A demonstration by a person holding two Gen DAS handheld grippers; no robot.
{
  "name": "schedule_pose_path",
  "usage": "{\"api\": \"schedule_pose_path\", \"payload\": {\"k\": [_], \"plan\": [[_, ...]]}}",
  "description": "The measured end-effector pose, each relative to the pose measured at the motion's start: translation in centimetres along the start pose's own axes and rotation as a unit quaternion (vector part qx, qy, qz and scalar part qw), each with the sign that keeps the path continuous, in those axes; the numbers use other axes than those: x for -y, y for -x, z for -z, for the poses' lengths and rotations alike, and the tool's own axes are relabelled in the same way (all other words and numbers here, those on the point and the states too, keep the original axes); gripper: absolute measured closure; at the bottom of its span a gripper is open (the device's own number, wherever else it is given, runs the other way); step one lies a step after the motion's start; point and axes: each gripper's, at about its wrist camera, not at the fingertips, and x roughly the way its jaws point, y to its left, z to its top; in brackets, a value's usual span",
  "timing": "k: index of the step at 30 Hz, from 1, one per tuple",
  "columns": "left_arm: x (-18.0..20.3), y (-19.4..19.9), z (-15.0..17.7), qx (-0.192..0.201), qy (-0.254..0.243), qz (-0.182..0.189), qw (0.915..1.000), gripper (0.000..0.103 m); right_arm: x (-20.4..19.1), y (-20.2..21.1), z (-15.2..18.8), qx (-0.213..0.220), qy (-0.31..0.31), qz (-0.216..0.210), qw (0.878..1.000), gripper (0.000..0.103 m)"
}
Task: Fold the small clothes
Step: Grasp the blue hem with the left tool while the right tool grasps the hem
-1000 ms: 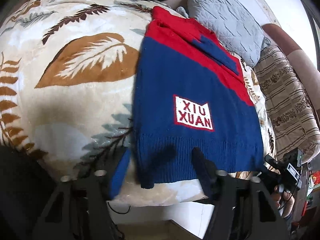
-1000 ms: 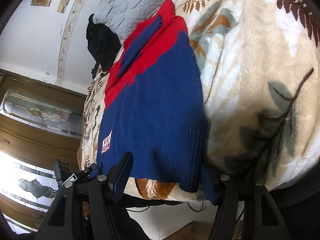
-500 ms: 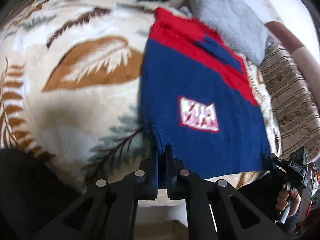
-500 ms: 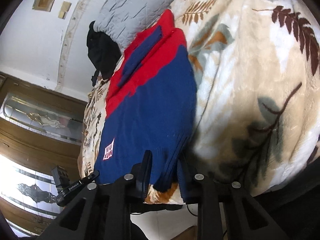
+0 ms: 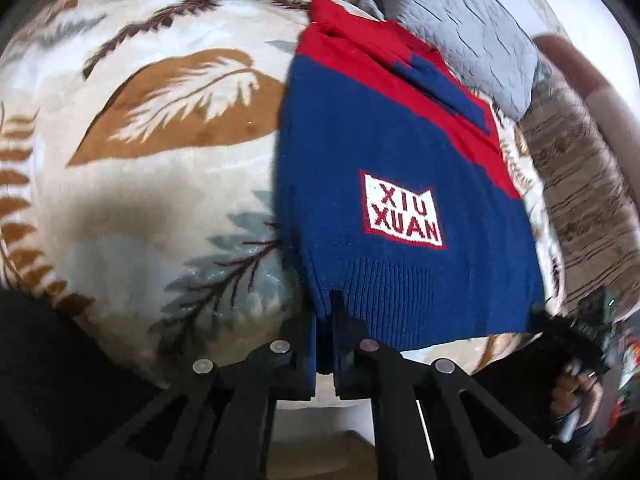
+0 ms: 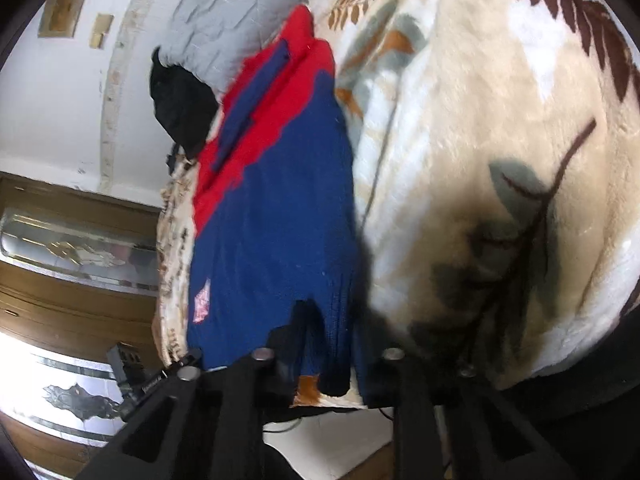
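A small blue and red knit sweater [image 5: 380, 152] with a white "XIU XUAN" patch [image 5: 402, 216] lies flat on a leaf-print blanket [image 5: 160, 160], sleeves folded in. My left gripper [image 5: 325, 332] is shut on the left corner of its ribbed hem. In the right wrist view the sweater [image 6: 276, 216] runs away from the camera, and my right gripper [image 6: 326, 344] is shut on the hem's other corner. The right gripper also shows at the far right of the left wrist view [image 5: 560, 320].
A grey quilted pillow [image 5: 460, 28] lies past the sweater's collar. A black garment [image 6: 180, 108] sits beside it. A brown patterned sofa cover [image 5: 580, 200] is to the right. The blanket's front edge drops off just below both grippers.
Both grippers were open at the hem a second ago. They have closed on the hem corners, and the hem is now lifted a little and bunched between the fingers.
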Motion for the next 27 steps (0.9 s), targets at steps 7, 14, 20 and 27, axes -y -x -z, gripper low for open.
{"api": "schedule_pose_path", "payload": {"k": [7, 14, 20, 27], "plan": [[0.0, 1.2, 0.1, 0.018, -0.012, 0.002, 0.9998, 0.098, -1.1, 1.4, -0.1, 0.019, 0.017, -0.027, 0.999, 0.096], [0.0, 0.3, 0.3, 0.010, 0.005, 0.010, 0.9999, 0.067, -0.7, 0.2, 0.3, -0.006, 0.010, -0.028, 1.000, 0.089], [1.4, -0.3, 0.2, 0.011, -0.017, 0.006, 0.9998, 0.053, -1.0, 0.1, 0.3, -0.002, 0.015, -0.017, 1.000, 0.040], [0.6, 4.0, -0.8, 0.060, -0.011, 0.019, 0.9979, 0.099, -2.0, 0.9, 0.1, 0.000, 0.033, 0.000, 0.999, 0.097]]}}
